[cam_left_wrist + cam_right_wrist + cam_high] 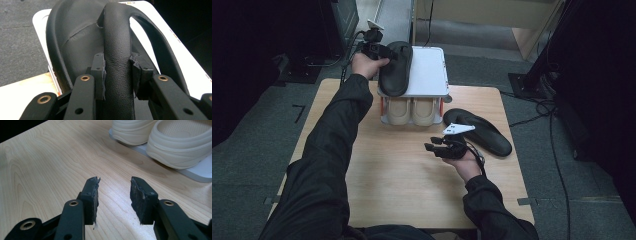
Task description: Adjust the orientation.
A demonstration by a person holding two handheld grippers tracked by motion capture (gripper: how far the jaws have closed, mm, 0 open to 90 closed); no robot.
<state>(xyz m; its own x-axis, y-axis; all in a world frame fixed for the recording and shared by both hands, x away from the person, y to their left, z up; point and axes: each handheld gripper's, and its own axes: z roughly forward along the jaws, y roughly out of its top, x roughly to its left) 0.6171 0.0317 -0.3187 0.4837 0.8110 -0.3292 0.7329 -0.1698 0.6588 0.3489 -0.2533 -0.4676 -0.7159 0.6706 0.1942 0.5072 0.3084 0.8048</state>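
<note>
Black sandal [395, 67] — long axis front-to-back, toe probably away — on rack [429, 70].

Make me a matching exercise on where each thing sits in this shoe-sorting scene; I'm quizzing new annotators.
Things:
1. black slipper clamped by its strap in the left gripper
2. second black slipper
3. pair of beige clogs
4. right gripper

Places or states:
A. lower shelf of the white rack
B. on the rack's top
C. open over the wooden table
D. flat on the table, right of the rack

Pairs: 1-B, 2-D, 3-A, 4-C

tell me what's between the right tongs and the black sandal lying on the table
Nothing: in the high view only bare tabletop separates the open right tongs from the black sandal just beyond them.
</note>
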